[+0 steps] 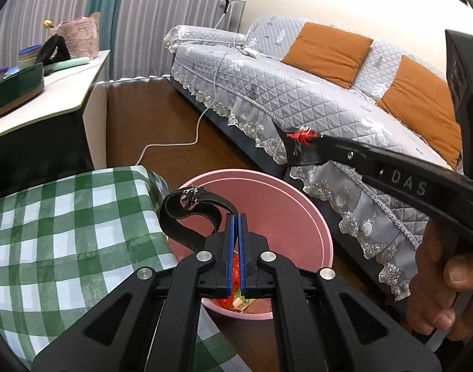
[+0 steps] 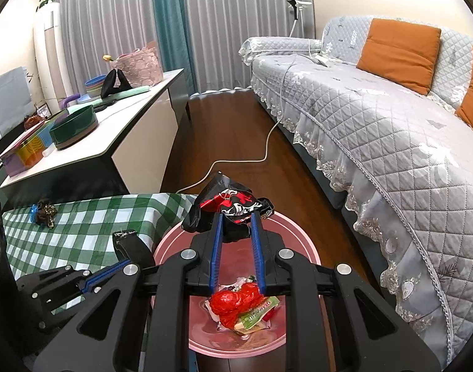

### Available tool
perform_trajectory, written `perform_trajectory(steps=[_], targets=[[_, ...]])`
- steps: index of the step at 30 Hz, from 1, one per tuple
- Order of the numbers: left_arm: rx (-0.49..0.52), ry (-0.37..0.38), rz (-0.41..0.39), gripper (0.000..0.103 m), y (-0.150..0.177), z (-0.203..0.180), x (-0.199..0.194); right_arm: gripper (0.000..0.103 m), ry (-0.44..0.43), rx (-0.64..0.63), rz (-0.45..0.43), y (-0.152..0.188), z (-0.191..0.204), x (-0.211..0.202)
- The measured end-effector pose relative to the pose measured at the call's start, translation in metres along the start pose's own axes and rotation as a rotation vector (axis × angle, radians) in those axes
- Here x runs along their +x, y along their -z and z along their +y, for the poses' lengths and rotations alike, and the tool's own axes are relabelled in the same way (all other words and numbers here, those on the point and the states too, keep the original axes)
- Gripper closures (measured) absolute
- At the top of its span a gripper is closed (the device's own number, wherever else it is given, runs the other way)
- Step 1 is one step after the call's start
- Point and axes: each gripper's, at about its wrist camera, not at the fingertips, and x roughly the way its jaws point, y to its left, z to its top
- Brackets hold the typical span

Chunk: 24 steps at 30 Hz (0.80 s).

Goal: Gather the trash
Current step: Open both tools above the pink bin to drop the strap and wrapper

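My left gripper (image 1: 236, 217) is shut on a black strap (image 1: 187, 217) and holds it over the pink bin (image 1: 286, 204). The strap also shows in the right wrist view (image 2: 132, 248). My right gripper (image 2: 236, 217) is shut on a crumpled black and red wrapper (image 2: 228, 206) above the pink bin (image 2: 295, 241). The wrapper also shows in the left wrist view (image 1: 301, 138) at the right gripper's tip. Red and green wrappers (image 2: 239, 307) lie at the bottom of the bin.
A table with a green checked cloth (image 1: 56, 235) stands left of the bin, with a small dark item (image 2: 44, 212) on it. A grey sofa (image 2: 376, 117) is on the right. A white cabinet (image 2: 112, 136) holds bowls. A white cable (image 2: 264, 152) crosses the wooden floor.
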Motion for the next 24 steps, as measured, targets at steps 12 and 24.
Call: perform_trajectory(steps=[12,24], targets=[[0.019,0.005,0.035,0.100,0.000,-0.007,0.009,0.083,-0.017,0.032,0.019,0.000,-0.007,0.003],[-0.010,-0.039,0.043,0.075,0.004,0.008,-0.001,0.048,0.013,0.047,0.008,-0.004,-0.002,0.002]])
